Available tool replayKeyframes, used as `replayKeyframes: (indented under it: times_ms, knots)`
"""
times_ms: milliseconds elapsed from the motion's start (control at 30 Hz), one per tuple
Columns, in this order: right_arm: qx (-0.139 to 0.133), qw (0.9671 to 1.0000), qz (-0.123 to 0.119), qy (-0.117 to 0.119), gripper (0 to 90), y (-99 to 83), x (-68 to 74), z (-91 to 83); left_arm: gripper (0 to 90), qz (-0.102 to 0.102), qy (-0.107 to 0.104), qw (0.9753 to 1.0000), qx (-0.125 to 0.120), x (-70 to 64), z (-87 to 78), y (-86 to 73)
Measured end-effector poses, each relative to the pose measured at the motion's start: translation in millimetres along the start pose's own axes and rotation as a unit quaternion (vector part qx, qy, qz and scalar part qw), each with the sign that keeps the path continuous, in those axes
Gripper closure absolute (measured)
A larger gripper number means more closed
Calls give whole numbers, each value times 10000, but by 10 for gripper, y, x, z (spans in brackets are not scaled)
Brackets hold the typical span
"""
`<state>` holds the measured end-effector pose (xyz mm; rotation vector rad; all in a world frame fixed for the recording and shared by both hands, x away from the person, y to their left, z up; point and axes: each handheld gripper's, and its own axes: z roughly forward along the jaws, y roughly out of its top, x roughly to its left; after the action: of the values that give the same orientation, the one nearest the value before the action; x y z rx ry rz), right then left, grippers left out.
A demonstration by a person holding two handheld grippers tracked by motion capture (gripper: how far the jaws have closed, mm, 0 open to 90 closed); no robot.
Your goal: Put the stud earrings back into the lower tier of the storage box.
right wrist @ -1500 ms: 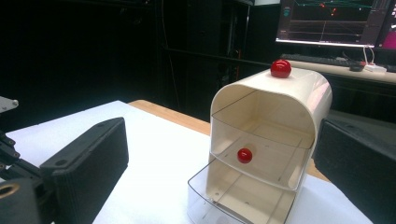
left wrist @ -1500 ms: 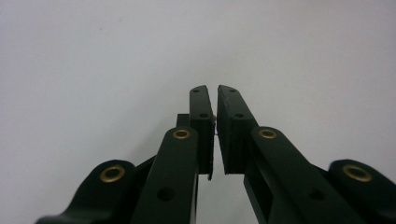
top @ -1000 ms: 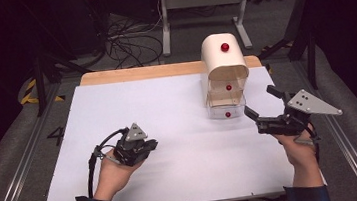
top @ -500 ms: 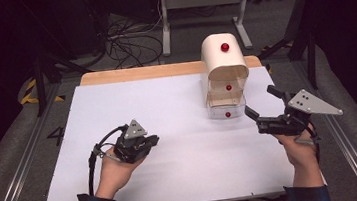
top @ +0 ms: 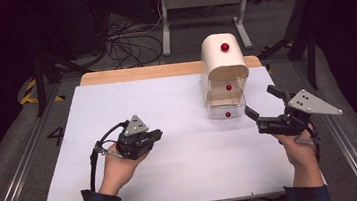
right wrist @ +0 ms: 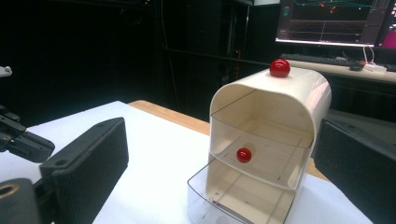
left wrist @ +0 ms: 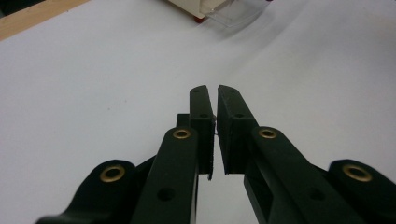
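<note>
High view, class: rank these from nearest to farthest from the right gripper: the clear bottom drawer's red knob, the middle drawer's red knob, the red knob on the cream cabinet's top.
1. Bottom drawer's red knob, lowest, on the pulled-out clear drawer, left of the right gripper.
2. Middle drawer's red knob, just behind it.
3. Top red knob, on the cream cabinet's roof, farthest back.

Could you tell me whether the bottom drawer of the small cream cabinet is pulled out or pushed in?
Pulled out: the clear bottom drawer juts forward past the cream cabinet, while the upper drawer sits flush inside.

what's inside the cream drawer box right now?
The cream drawer box holds two clear drawers; the lower drawer is pulled out and looks empty, as does the upper drawer with its red knob. The back corners are hidden.
</note>
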<state>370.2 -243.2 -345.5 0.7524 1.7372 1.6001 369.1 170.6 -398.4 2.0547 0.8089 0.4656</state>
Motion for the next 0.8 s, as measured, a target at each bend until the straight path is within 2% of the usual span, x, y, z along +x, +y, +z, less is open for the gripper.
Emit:
replayKeyframes:
  times_ms: [567, 800]
  knots:
    - [-7, 10000, 13, 0, 35, 0, -3, -2, 853, -54, -75, 9993, -365, -29, 37, 101]
    - [-9, 10000, 10, 4, 35, 0, -3, -3, 853, -22, -126, 9990, -432, -49, 64, 145]
